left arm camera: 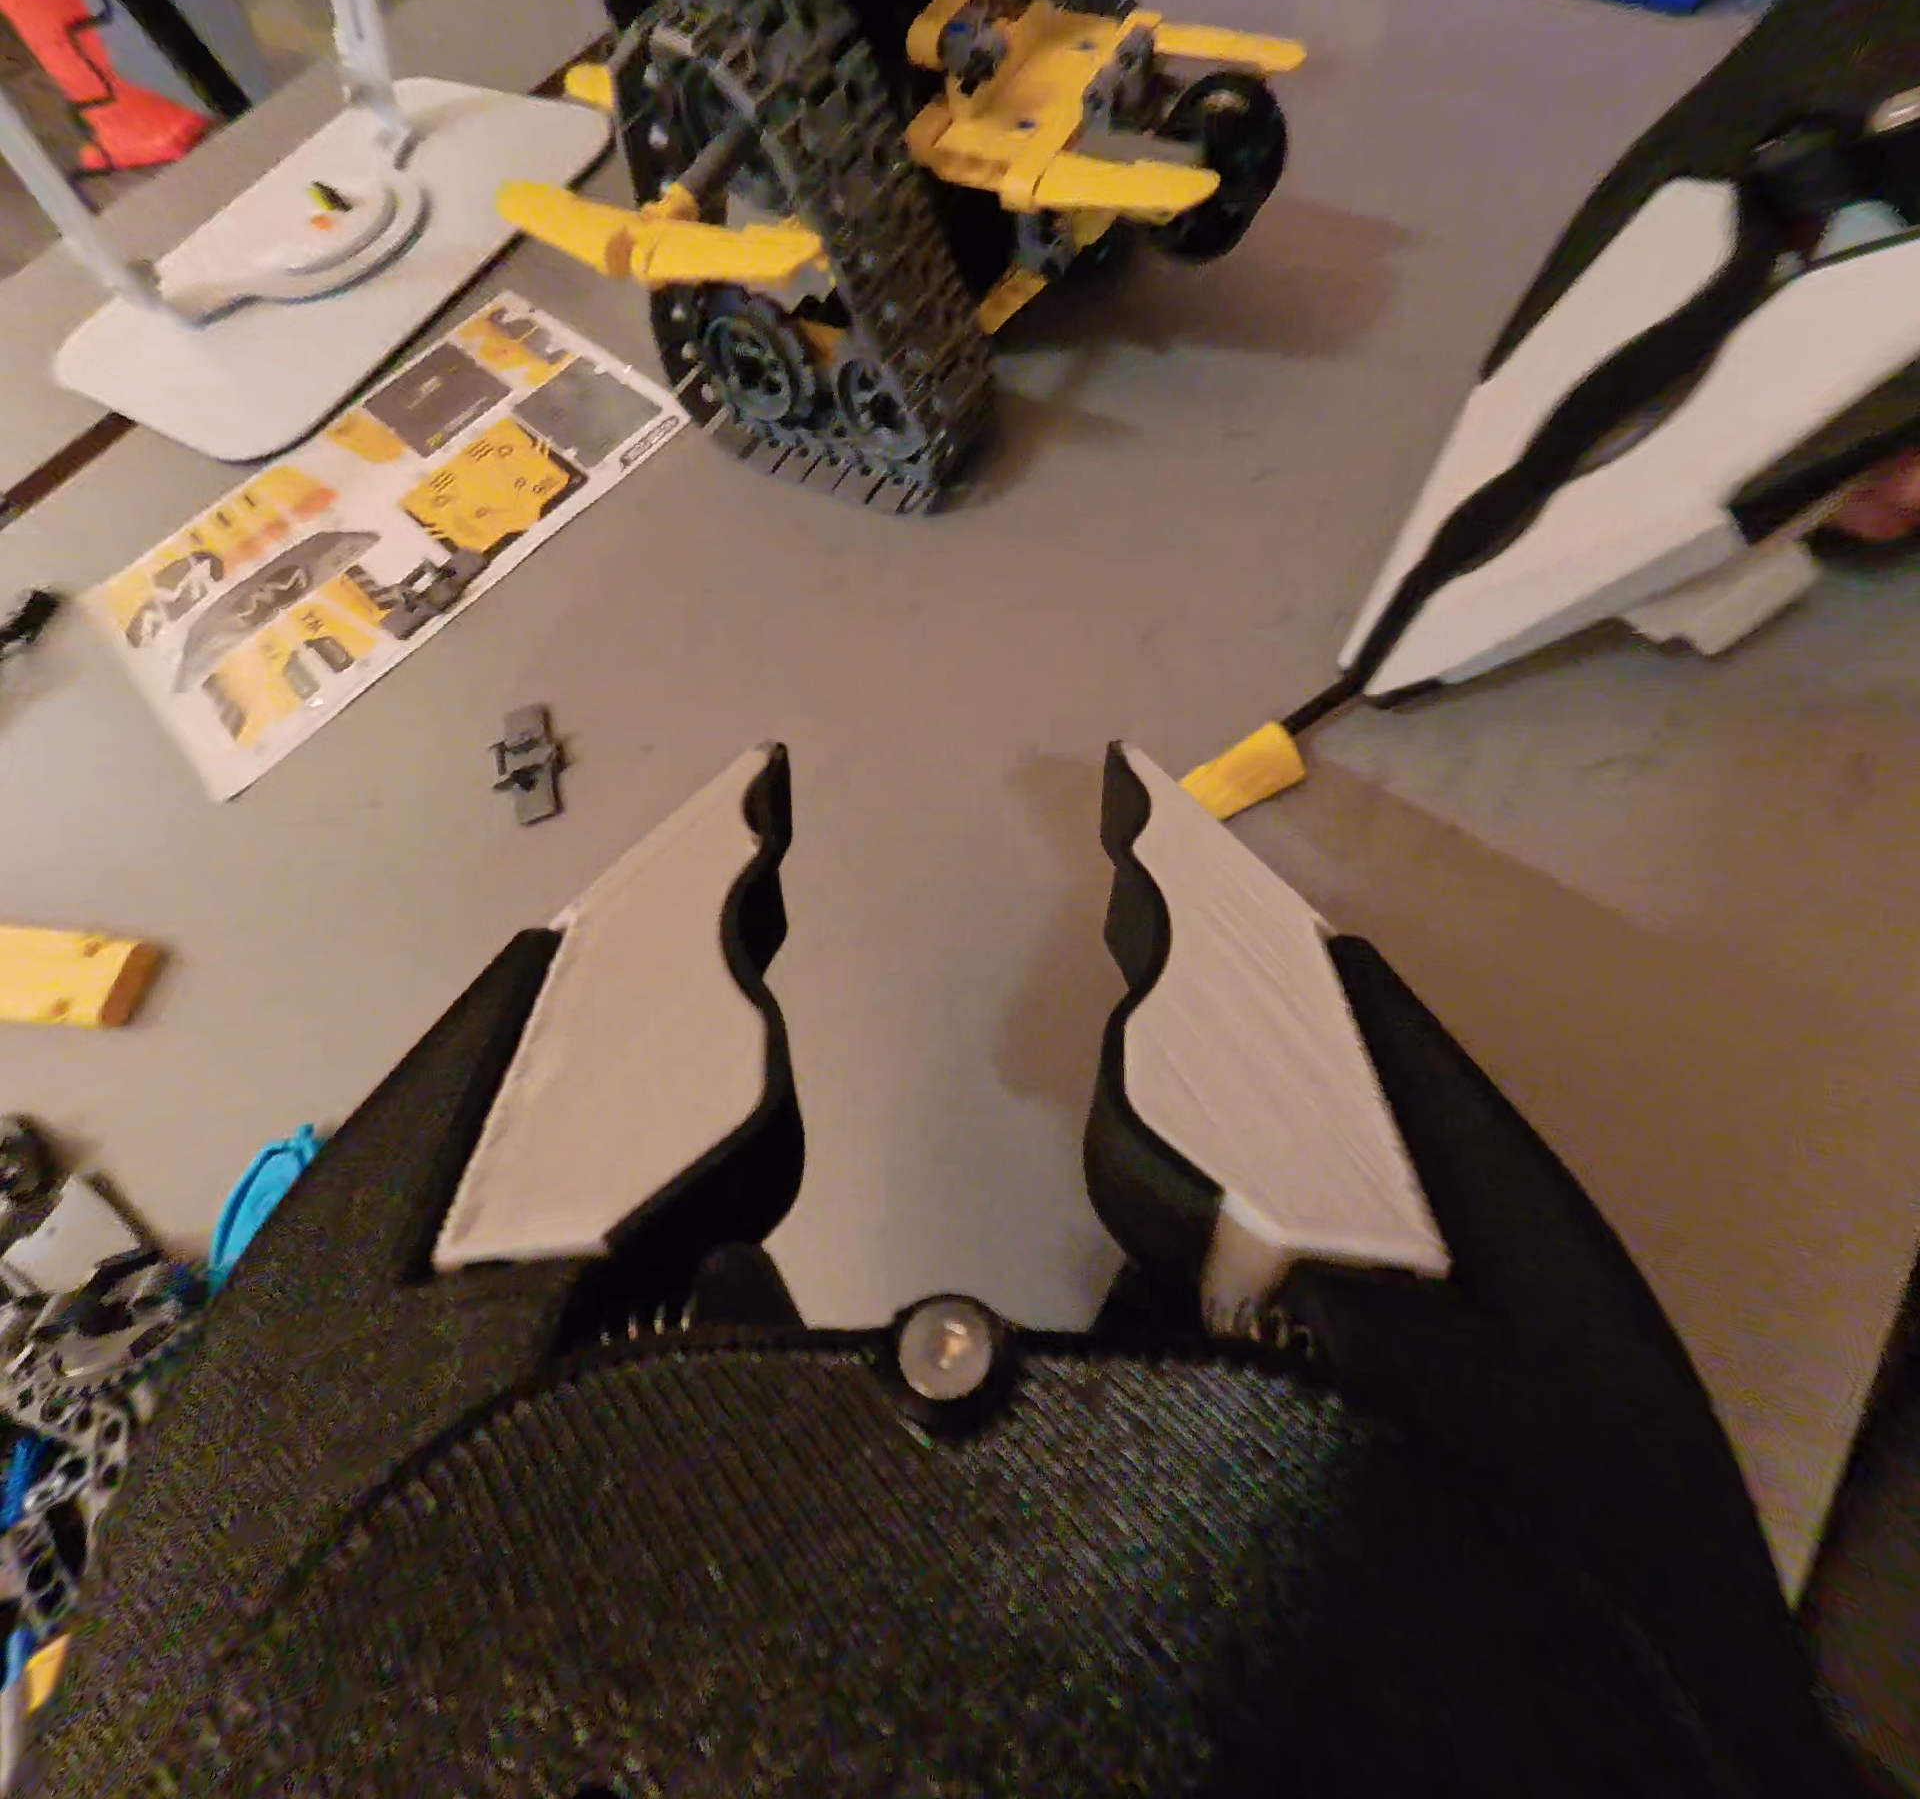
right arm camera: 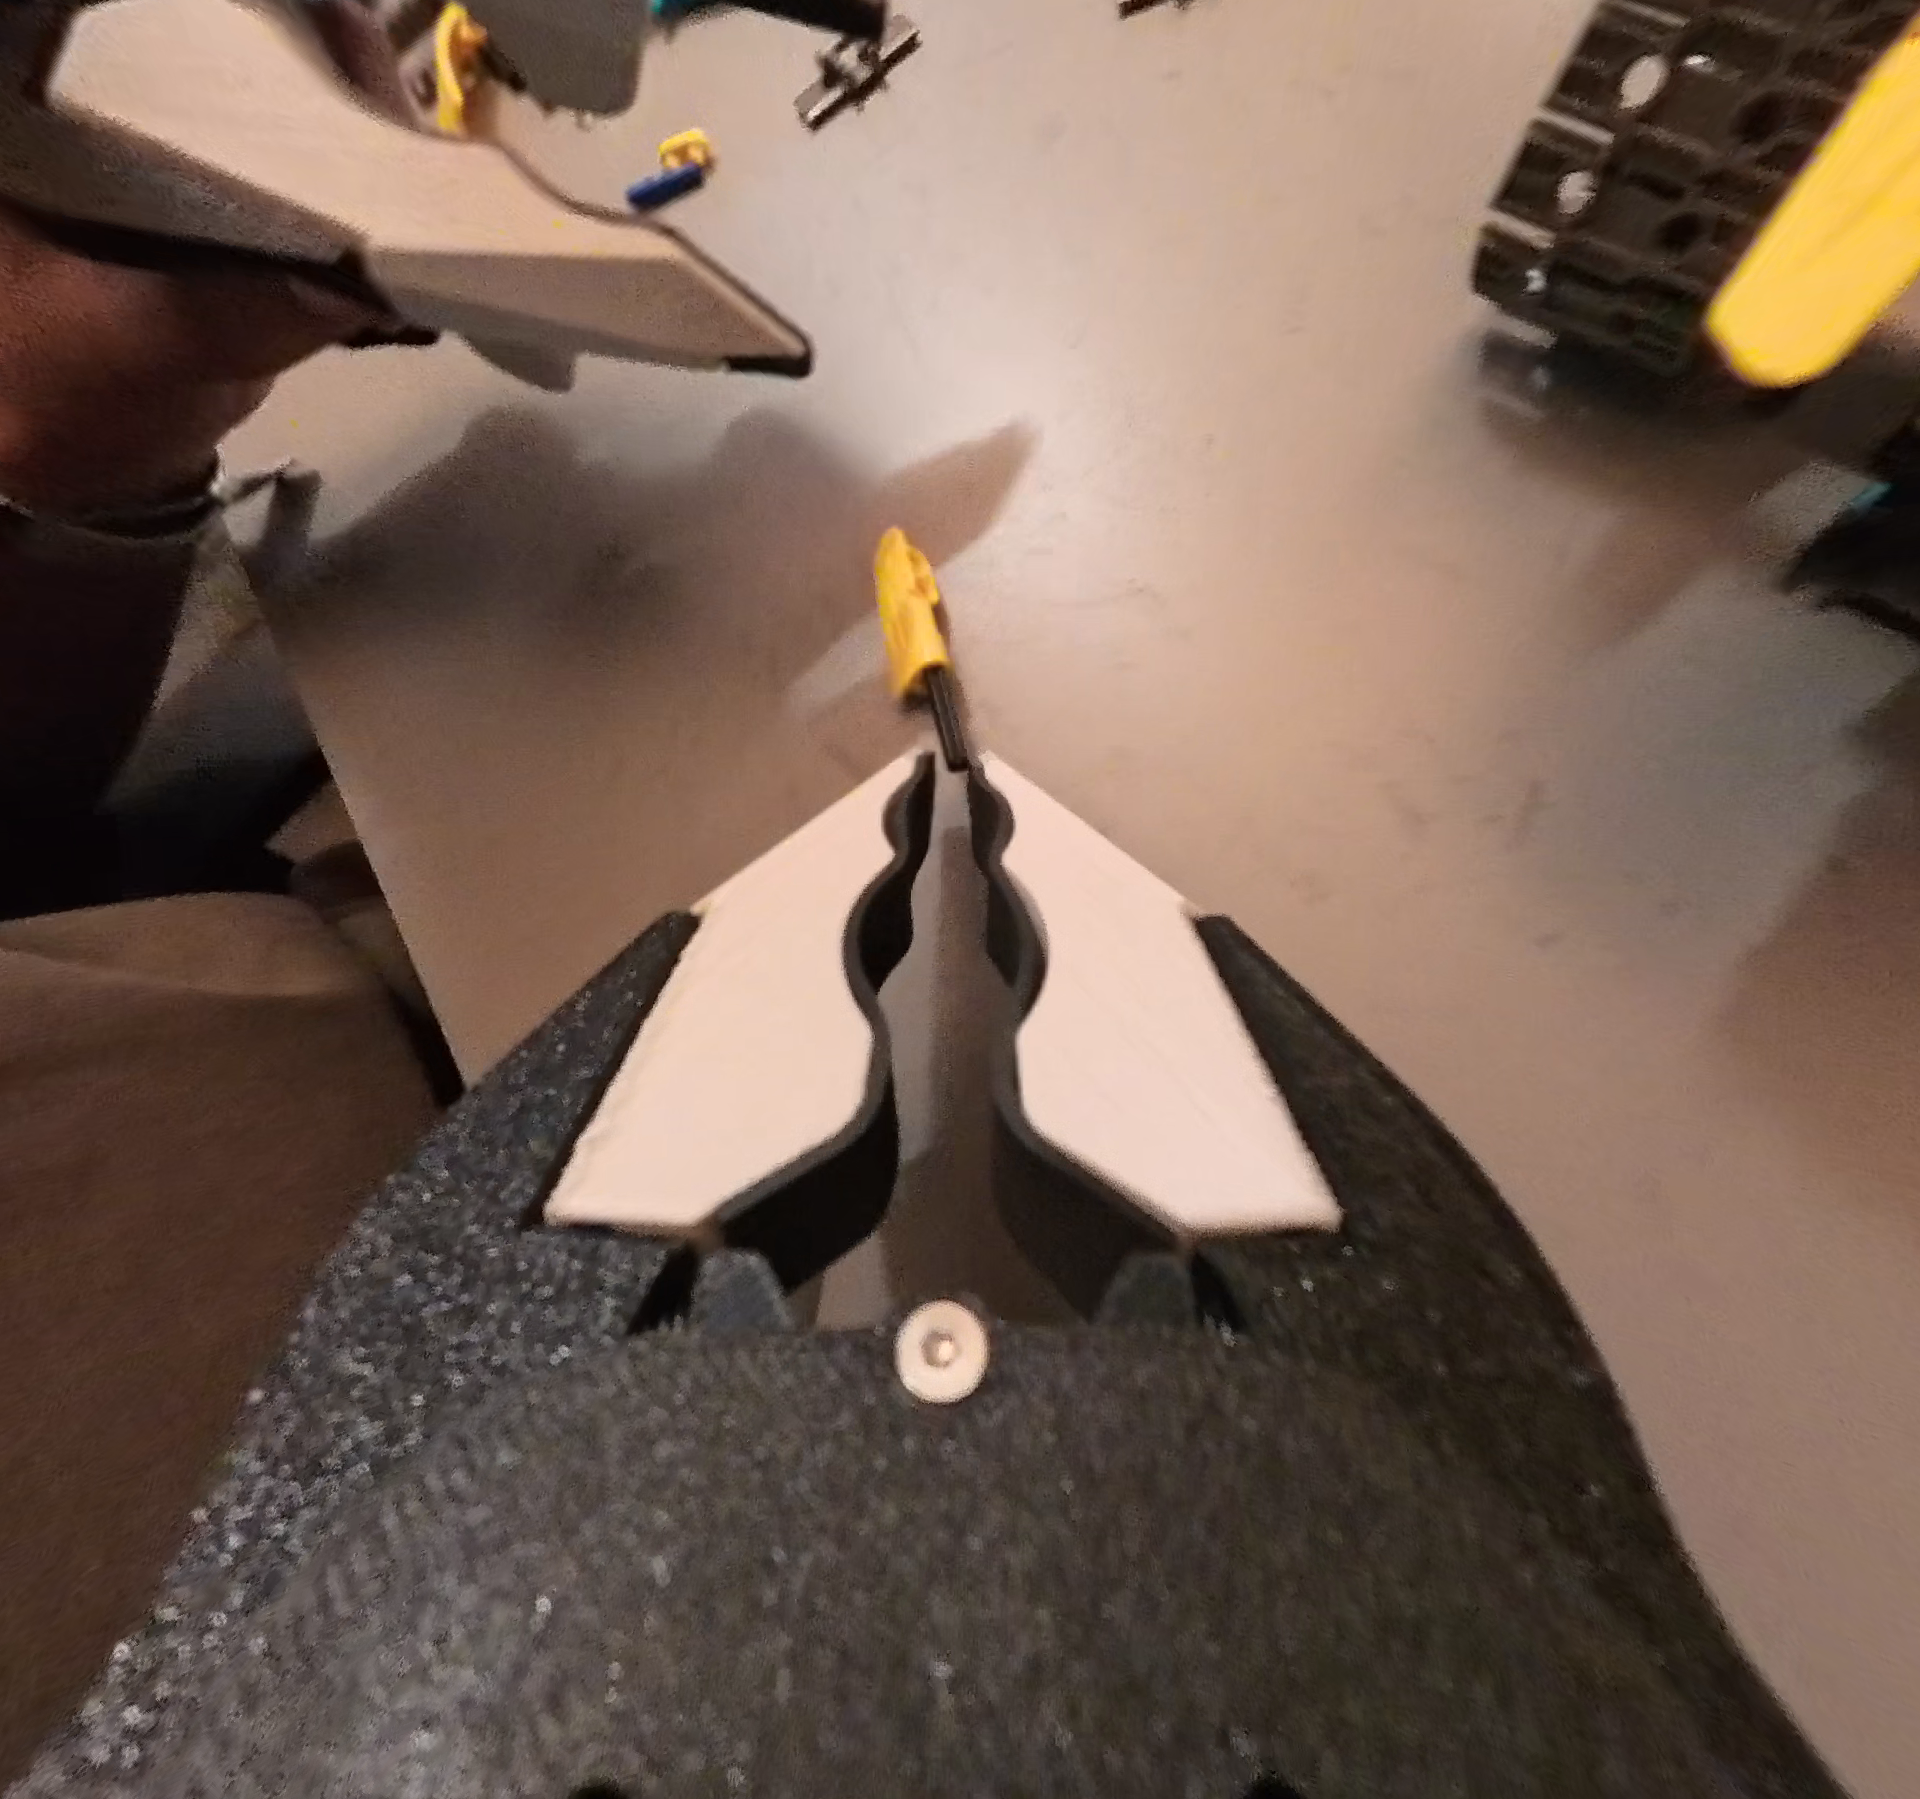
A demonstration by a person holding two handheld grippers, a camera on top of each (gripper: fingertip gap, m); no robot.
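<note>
My right gripper (right arm camera: 948,762) jaws clamped on black axle (right arm camera: 951,726) carrying yellow connector (right arm camera: 909,622), low over tabletop (right arm camera: 1247,523). Left gripper (left arm camera: 943,762) jaws spread, empty. Tracked model (left arm camera: 831,222) stands apart, unjoined.

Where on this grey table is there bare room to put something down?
Free: the patch between the open left gripper, the sticker sheet and the tracked toy vehicle, bar one small dark track link. Also the tabletop right of the right gripper, which pinches a black axle with a yellow piece. Crowded: the loose parts at left.
</note>
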